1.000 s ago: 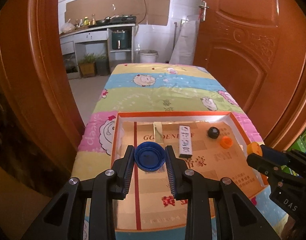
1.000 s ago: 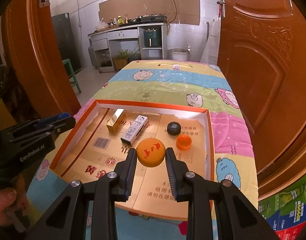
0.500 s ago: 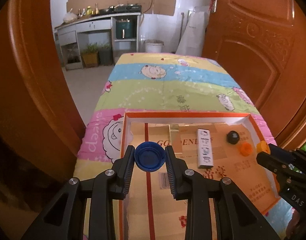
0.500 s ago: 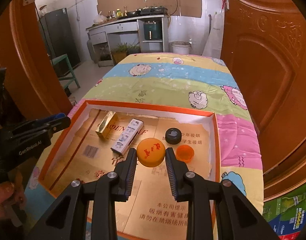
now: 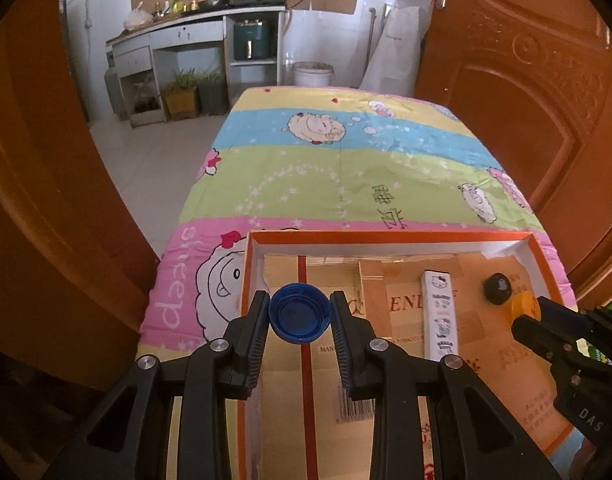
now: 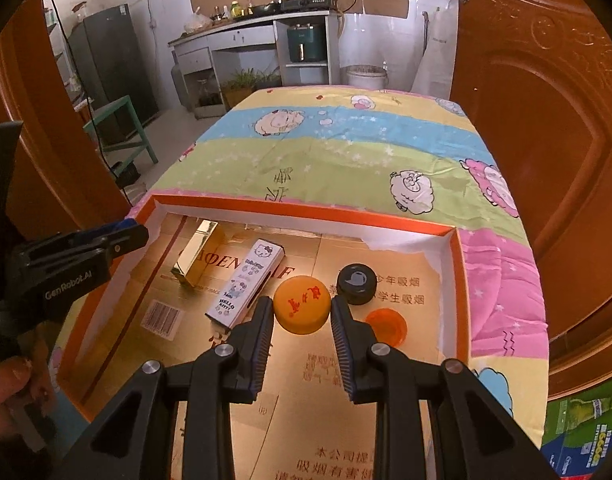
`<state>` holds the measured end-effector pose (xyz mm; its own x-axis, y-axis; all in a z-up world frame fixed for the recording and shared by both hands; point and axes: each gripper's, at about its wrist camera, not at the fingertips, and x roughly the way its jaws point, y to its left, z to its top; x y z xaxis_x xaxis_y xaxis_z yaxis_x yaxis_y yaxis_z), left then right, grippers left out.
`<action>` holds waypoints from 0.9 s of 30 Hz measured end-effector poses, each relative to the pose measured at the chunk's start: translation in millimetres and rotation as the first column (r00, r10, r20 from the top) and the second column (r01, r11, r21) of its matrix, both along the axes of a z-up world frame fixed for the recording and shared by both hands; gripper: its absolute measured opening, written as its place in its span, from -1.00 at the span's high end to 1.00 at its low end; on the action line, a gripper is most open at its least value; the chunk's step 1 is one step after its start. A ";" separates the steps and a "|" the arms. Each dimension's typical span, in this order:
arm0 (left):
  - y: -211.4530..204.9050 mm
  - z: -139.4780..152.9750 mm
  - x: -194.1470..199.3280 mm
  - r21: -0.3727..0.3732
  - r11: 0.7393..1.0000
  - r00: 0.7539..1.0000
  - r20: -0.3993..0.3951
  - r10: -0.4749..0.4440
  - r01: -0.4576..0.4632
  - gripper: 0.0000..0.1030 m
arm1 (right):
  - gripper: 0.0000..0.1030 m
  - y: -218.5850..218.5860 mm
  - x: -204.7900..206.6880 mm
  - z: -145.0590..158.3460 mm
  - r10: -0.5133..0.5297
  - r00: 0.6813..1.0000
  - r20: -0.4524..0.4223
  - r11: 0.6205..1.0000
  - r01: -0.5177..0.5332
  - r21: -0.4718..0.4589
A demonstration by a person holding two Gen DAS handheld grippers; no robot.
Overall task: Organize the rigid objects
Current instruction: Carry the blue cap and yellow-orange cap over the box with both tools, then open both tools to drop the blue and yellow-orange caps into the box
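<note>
Right gripper clamped on orange cap, over the tray. On tray floor: black cap, orange ring cap, white box, gold box. Left gripper at left edge.

Black cap behind open cap, in tray

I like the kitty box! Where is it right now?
In the right wrist view the kitty box lies in the orange tray, left of the right gripper, beside the gold box.
</note>
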<state>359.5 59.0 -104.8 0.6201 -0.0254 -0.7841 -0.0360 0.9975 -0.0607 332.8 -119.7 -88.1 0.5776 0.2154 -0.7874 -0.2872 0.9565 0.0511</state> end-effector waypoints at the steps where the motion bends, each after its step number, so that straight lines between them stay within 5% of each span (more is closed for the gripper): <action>1: 0.1 -2.9 2.9 0.003 1.000 1.000 -0.011 -0.001 0.001 0.39 | 0.42 1.2 1.8 -2.1 0.000 1.000 -0.004 1.000 0.000 -0.004; 27: -6.9 -33.8 28.3 -0.002 0.999 0.992 -0.121 -0.037 0.037 0.38 | 0.42 14.5 23.8 -34.1 0.010 0.996 -0.086 0.998 -0.015 -0.057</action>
